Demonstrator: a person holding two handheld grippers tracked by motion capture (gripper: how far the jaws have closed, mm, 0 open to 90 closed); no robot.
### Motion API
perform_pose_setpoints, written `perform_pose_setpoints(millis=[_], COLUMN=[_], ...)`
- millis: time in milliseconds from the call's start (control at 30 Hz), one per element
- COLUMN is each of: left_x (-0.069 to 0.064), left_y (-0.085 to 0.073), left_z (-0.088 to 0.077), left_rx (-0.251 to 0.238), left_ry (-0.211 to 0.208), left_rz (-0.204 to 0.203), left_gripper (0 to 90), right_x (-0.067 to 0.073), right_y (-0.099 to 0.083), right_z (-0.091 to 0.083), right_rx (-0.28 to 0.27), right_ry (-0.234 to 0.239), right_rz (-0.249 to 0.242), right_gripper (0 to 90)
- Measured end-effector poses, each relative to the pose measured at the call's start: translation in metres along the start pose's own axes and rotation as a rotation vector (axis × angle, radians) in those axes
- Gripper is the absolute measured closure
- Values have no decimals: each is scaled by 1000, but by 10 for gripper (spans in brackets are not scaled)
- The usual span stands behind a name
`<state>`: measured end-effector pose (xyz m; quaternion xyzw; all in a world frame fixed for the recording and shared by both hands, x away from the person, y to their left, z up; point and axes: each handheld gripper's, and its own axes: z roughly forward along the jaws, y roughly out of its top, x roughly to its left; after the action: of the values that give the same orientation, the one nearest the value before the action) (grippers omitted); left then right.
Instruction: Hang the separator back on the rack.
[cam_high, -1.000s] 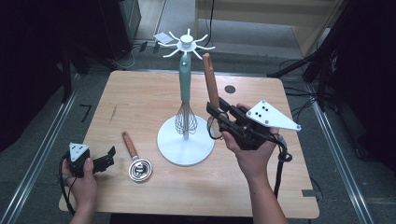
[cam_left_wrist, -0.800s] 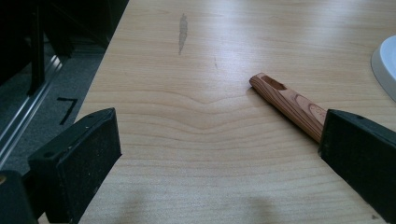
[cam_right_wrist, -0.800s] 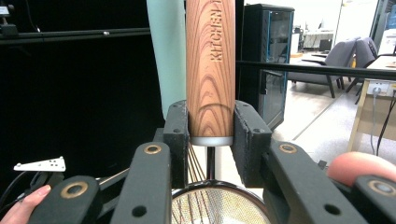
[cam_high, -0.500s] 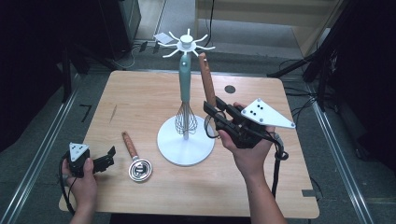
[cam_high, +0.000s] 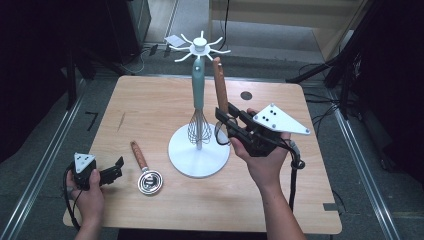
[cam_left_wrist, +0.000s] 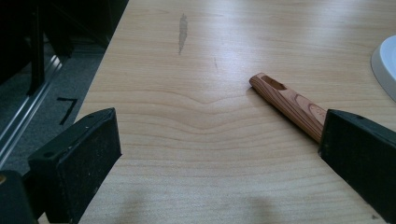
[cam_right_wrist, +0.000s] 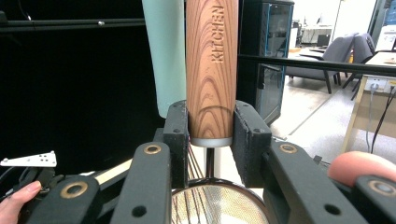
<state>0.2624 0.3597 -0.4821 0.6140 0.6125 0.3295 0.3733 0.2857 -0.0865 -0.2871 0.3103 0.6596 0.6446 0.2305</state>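
Between the jaws of the right hand-held gripper (cam_high: 225, 121): one strainer (cam_right_wrist: 211, 65), wood handle stamped KITCHEN, held upright with the mesh bowl hanging just below the jaws. The pads are clamped on the handle's lower end, at the metal collar.

Handling, as judged: light, stiff, top-heavy in this pose. The varnished round wood could turn or slip in flat pads, so the hold near the collar, where wood meets metal, looks the soundest. The wire mesh is the part likely to dent, and is best kept off hard edges.

Just beyond that hand-held gripper: one rack (cam_high: 199, 159), white round base, teal post, white crown of hooks well above the jaws. One whisk (cam_high: 198, 127) hangs along the post, wires down, almost touching the strainer's mesh side. The post and whisk stand directly in the way of any move straight ahead. The handle tip reaches about to hook level, near one prong.

Left hand-held gripper (cam_high: 112, 171): jaws apart, holding nothing, resting low on the worktop (cam_high: 150, 110) near its front corner, well away from the rack.

Just ahead of it and to its right: a second strainer (cam_left_wrist: 289, 102), wood handle, lying flat with its bowl towards the person, untouched.

Far side of the worktop, beyond the right hand-held gripper: one small dark round mark.
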Motion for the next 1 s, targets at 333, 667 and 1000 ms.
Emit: perform_pose_setpoints(millis=[333, 667, 1000], left_x=[0, 0, 0], left_y=[0, 0, 0], left_z=[0, 0, 0], left_rx=[0, 0, -1], left_ry=[0, 0, -1], left_rz=[0, 0, -2], left_gripper=[0, 0, 0], right_x=[-1, -2, -2], right_y=[0, 0, 2], right_z=[2, 3, 4], right_rx=[3, 11, 13], right_ry=[15, 24, 38], right_rz=[4, 12, 10], right_gripper=[704, 697, 672])
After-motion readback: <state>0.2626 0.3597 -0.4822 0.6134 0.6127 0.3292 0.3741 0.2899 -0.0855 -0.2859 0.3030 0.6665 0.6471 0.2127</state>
